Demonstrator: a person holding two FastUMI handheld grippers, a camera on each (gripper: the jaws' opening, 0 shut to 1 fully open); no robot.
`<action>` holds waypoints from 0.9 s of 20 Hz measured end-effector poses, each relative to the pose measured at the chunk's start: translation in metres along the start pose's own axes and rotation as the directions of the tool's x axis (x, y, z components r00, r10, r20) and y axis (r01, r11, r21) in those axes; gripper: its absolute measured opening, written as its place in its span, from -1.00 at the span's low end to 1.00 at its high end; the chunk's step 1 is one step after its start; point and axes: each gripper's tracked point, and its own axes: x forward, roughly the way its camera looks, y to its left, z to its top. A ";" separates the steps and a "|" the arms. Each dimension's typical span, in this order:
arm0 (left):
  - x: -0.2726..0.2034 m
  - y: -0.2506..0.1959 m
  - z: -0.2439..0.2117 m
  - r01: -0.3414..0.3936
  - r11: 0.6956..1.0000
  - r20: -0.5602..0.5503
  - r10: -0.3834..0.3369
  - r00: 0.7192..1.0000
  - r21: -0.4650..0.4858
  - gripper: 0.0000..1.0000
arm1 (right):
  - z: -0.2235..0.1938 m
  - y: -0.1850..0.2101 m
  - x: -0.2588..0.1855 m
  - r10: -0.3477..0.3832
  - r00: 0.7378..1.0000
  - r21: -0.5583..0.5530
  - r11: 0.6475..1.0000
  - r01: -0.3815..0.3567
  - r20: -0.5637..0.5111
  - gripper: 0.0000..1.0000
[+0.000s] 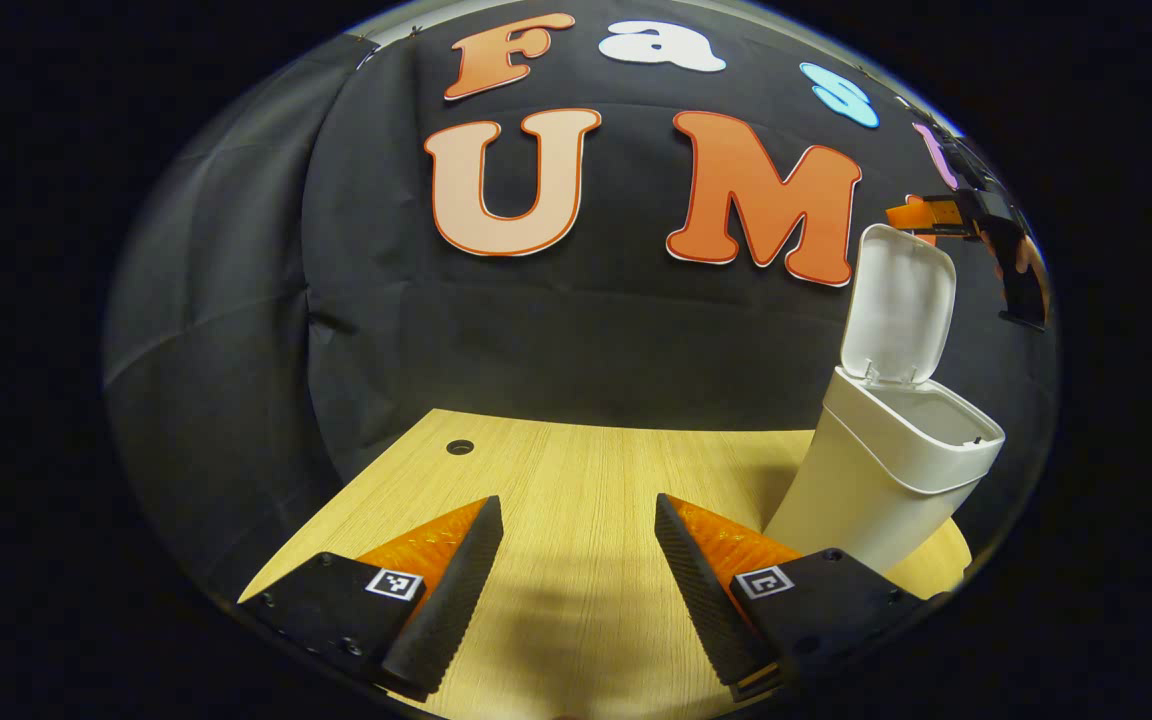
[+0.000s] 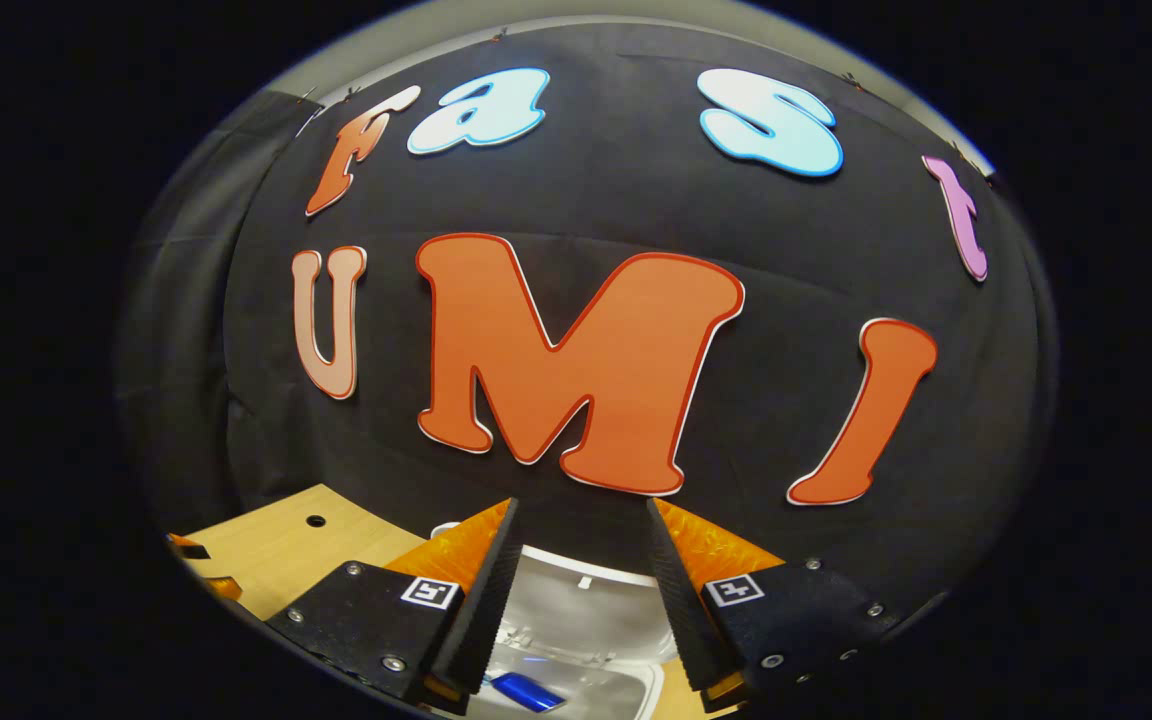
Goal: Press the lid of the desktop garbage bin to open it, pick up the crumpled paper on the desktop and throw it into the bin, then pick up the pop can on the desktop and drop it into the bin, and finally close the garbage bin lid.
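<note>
Both claws open, holding nothing. Right gripper [image 2: 576,600] hangs over open bin [image 2: 576,620]; blue can [image 2: 526,691] inside. Bin near tabletop [image 1: 556,470] right edge. Next: push lid [image 1: 898,305] shut.

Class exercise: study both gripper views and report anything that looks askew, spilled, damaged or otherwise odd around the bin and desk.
Nothing stands out. The white bin stands upright on the wooden desk with its lid raised. In the right gripper view a blue object lies inside the bin. Both grippers' jaws are open and hold nothing.
</note>
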 end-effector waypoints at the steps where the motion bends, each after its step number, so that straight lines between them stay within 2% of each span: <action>1: 0.000 0.000 -0.001 0.003 1.000 -0.002 -0.003 1.000 -0.001 0.95 | -0.002 0.003 -0.003 0.011 1.000 0.017 1.000 -0.011 -0.007 0.46; 5: -0.001 -0.001 -0.002 0.014 1.000 -0.007 -0.014 1.000 -0.003 0.95 | -0.014 0.015 -0.025 0.063 0.997 0.067 0.996 -0.061 -0.034 0.41; 7: -0.001 0.000 -0.001 0.019 1.000 -0.009 -0.019 1.000 0.001 0.95 | -0.037 0.028 -0.036 0.102 0.990 0.077 0.993 -0.094 -0.097 0.41; 9: -0.002 0.003 0.000 0.022 1.000 -0.007 -0.022 1.000 0.008 0.95 | -0.058 0.033 -0.046 0.102 0.987 0.060 0.994 -0.096 -0.122 0.34; 11: -0.004 0.002 -0.001 0.030 1.000 -0.012 -0.030 0.999 0.007 0.95 | -0.073 0.041 -0.055 0.119 0.981 0.071 0.991 -0.110 -0.151 0.51; 12: -0.004 0.002 -0.003 0.034 0.999 -0.014 -0.034 0.999 0.008 0.95 | -0.081 0.043 -0.059 0.122 0.979 0.078 0.991 -0.110 -0.166 0.42; 18: -0.008 -0.008 -0.015 0.065 0.994 -0.027 -0.063 0.998 0.087 0.95 | -0.132 0.050 -0.077 0.110 0.958 0.064 0.993 -0.096 -0.267 0.43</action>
